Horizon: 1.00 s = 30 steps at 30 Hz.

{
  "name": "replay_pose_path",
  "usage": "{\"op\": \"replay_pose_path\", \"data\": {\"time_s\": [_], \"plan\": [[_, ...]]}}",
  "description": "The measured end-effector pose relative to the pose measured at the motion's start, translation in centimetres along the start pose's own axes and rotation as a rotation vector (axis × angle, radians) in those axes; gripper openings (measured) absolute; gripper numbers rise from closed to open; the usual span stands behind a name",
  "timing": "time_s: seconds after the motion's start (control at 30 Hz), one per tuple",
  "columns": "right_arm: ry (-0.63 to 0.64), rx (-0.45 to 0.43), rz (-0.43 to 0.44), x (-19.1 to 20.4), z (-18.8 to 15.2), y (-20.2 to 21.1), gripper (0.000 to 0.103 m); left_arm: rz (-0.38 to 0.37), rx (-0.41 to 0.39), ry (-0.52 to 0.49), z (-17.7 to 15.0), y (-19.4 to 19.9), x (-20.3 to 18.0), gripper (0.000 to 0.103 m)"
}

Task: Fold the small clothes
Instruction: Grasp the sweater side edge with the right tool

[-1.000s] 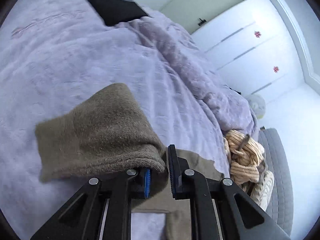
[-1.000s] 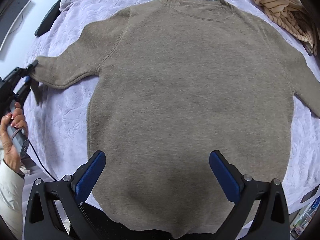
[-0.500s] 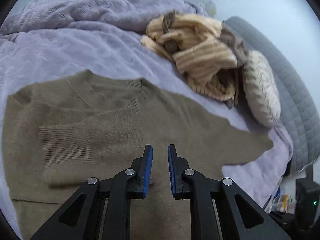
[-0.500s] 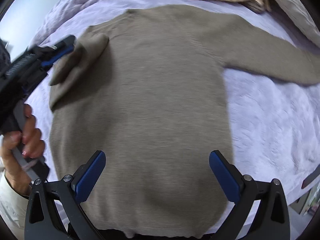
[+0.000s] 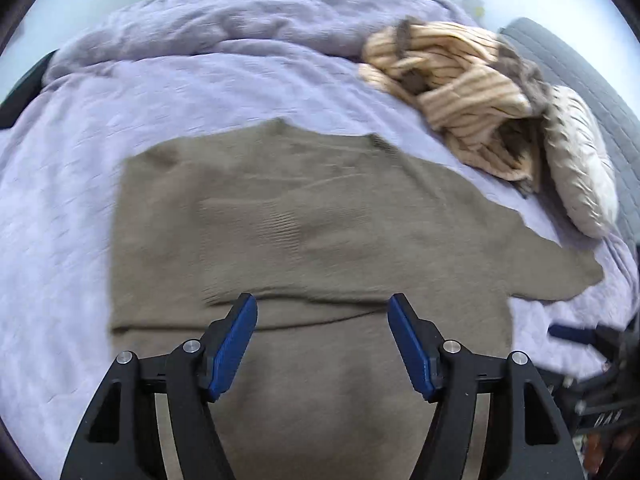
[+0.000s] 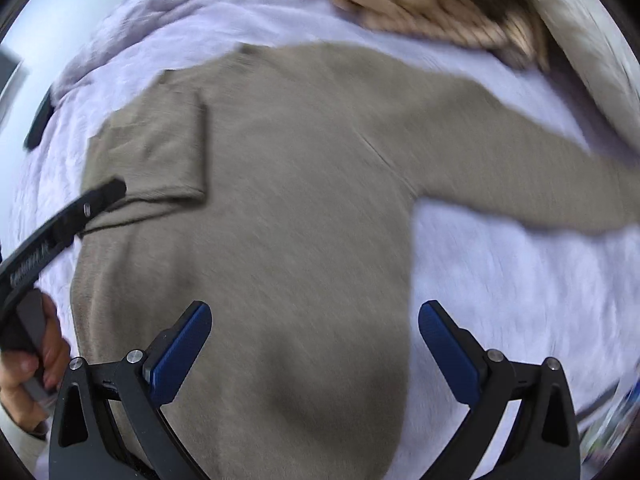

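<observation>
Sweater flat on the bed, unfolded sleeve stretching far right, nearer the right hand-held gripper; left hand-held gripper over the body. Both spread, empty.

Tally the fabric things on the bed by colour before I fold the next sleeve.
Taupe: 1, the sweater, left sleeve folded across its body
Tan striped: 1, the crumpled garment
Cream: 1, the pillow
Lavender: 1, the blanket
Total: 4
</observation>
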State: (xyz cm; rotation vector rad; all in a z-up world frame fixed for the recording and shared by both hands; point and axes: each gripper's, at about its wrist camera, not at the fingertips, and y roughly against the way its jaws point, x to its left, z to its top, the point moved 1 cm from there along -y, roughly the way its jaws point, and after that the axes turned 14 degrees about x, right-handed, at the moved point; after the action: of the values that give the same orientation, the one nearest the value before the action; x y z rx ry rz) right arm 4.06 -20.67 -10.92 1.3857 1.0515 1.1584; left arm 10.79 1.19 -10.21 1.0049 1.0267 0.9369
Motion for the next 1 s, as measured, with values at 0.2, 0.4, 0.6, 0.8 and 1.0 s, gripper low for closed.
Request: {"op": "replay_pose_path", "data": {"time_s": [0.2,0.4,0.6,0.8,1.0], "plan": [[0.309,-0.111,-0.104,10.3,5.6,-0.9,0.102,0.125,0.033,0.226,-0.3,-1.0,8.3,0.069],[0.591,-0.171,-0.259,18.6,7.2,-5.4,0.083,0.189,0.073,0.324,0.1,-4.1,12.7,0.069],[0.726,-0.196,-0.371,21.8,7.0,-8.7,0.060,0.182,0.077,0.317,-0.4,-4.7,13.0,0.069],[0.430,-0.248,-0.217,16.3,9.6,-4.7,0.017,0.177,0.089,0.317,-0.7,-4.5,13.2,0.069],[0.001,-0.269,-0.020,2.6,10.1,-1.8,0.017,0.190,0.089,0.309,-0.3,-4.9,13.0,0.075]]}}
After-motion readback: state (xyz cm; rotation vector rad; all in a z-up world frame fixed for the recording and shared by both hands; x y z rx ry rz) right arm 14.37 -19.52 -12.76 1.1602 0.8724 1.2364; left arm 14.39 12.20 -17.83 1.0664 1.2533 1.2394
